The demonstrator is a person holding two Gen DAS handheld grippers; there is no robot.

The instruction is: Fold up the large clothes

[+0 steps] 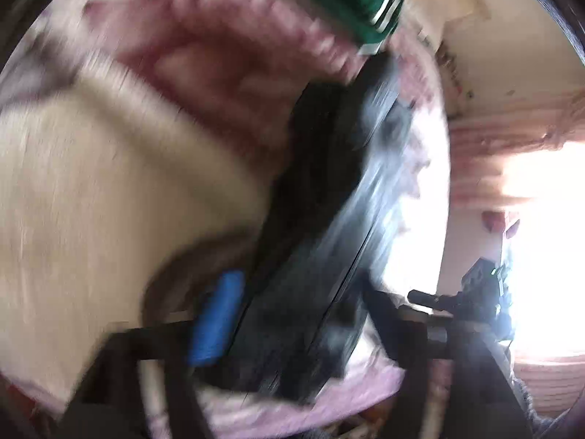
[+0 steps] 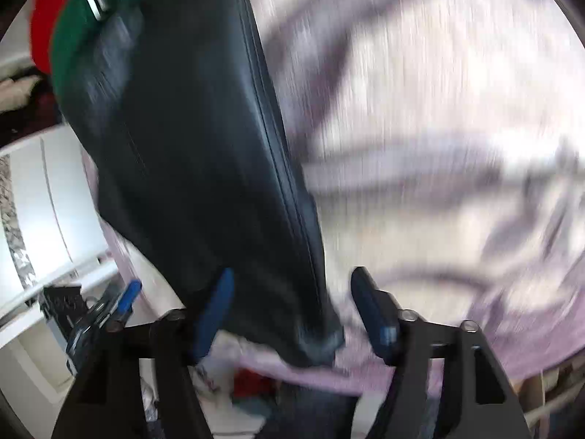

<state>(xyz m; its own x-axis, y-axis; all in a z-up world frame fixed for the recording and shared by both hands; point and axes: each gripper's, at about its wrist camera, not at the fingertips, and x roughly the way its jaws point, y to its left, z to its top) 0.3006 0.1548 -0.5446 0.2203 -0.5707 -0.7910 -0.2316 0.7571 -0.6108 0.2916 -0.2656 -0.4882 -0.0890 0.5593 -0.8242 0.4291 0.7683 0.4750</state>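
Both views are smeared by motion blur, so fine detail is lost. A dark garment with one long stitched seam lies on a pale lilac sheet and fills the left half of the right wrist view, running from the far left down to the near centre. At its far end sits a green cloth with white stripes, and one red cloth lies just beyond that. To the left stand white cabinet fronts.

The right claw is spread, its two blue fingers apart, with the near end of the dark garment lying between them (whether either pad touches the cloth cannot be told).

In the left wrist view the dark garment crosses the middle and covers most of the left claw; only one blue finger shows, so its state cannot be told. A cream cloth lies to the left and a pink patterned cloth lies beyond. Bright window glare washes out the right.
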